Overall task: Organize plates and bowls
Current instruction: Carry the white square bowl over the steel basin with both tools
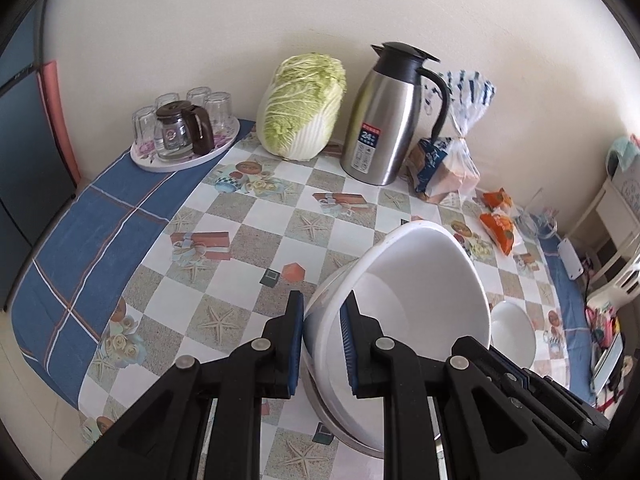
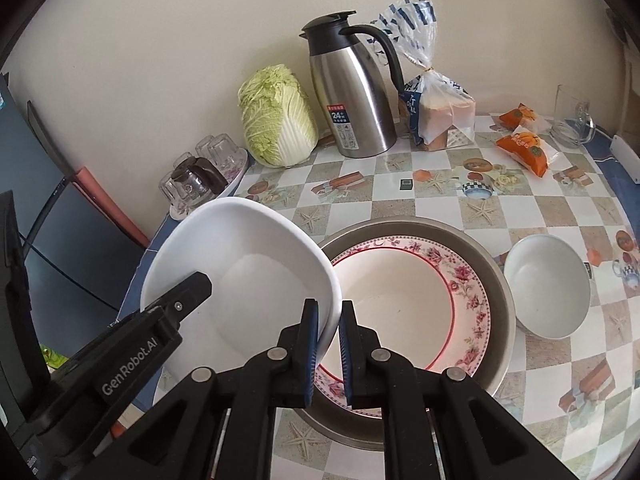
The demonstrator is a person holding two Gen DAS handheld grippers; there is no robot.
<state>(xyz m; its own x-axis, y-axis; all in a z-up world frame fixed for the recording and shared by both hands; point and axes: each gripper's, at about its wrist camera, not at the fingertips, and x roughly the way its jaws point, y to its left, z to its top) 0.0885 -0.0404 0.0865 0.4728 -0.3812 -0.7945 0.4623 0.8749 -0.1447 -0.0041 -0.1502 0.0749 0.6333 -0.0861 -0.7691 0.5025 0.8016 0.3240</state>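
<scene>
I've got open tablecloth mid-table, left of the metal basin w/ floral plate. Back edge is blocked: glass tray at back-left corner, cabbage, thermos, bread bag. Small bowl sits just right of basin, snack packs toward back-right.

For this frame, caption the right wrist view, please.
Both grippers hold a tilted white bowl beside the floral plate.

place: a home dining corner or kitchen.
desk: a desk under a checked, starfish-printed cloth, against a plain cream wall.
food: a whole green-and-white napa cabbage; a clear plastic bag of sliced bread.
drinkware: a steel thermal jug with black lid; upturned clear glasses on a floral round tray.
</scene>
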